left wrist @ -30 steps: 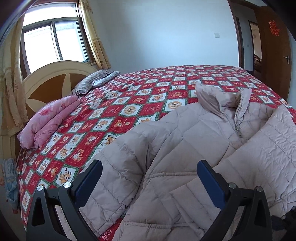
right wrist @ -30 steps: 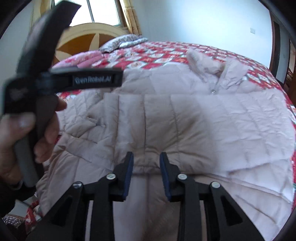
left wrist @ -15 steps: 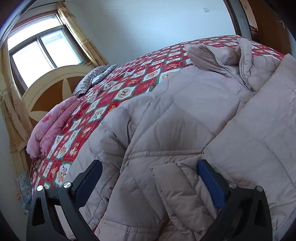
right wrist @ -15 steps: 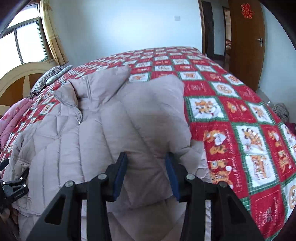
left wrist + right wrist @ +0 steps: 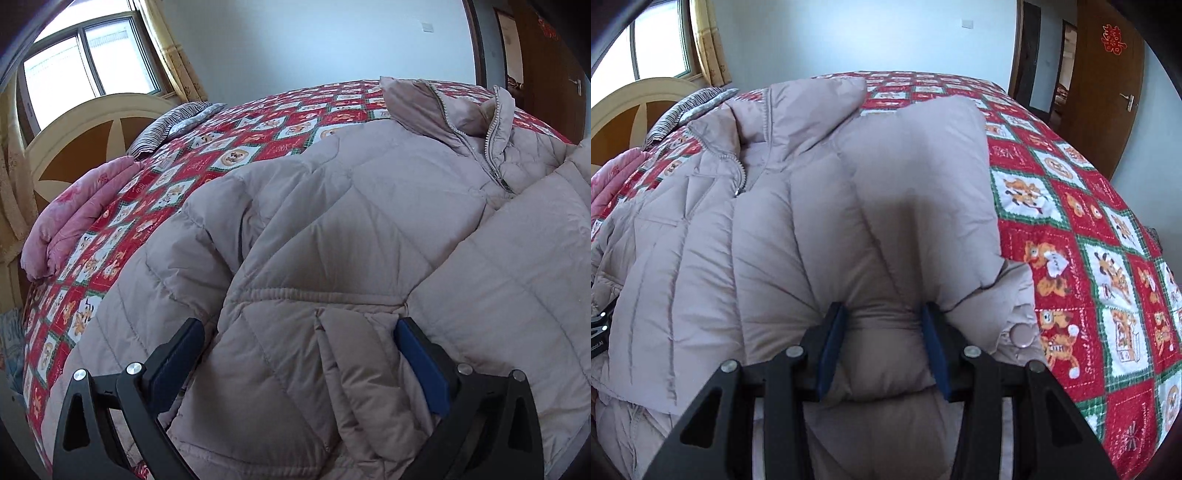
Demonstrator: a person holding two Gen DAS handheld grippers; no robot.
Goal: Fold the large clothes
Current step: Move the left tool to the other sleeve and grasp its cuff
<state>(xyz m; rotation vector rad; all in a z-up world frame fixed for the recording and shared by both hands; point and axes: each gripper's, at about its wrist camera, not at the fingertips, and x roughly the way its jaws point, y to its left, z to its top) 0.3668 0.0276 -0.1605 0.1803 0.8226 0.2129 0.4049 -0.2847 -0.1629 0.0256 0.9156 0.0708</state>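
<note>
A large beige quilted down jacket lies spread on the bed, collar and zipper towards the far side. My left gripper is open, its jaws wide apart either side of the jacket's lower front panel. My right gripper is shut on a thick bunched fold of the jacket, near a snap button. The right half of the jacket is folded over the body.
The bed has a red patchwork quilt. A folded pink blanket and a striped pillow lie by the cream headboard. A wooden door stands at the right, a window at the left.
Both grippers have moved lower and closer to the jacket. The right gripper stays shut on its fold, which now lies over the jacket's body. The left stays open.
</note>
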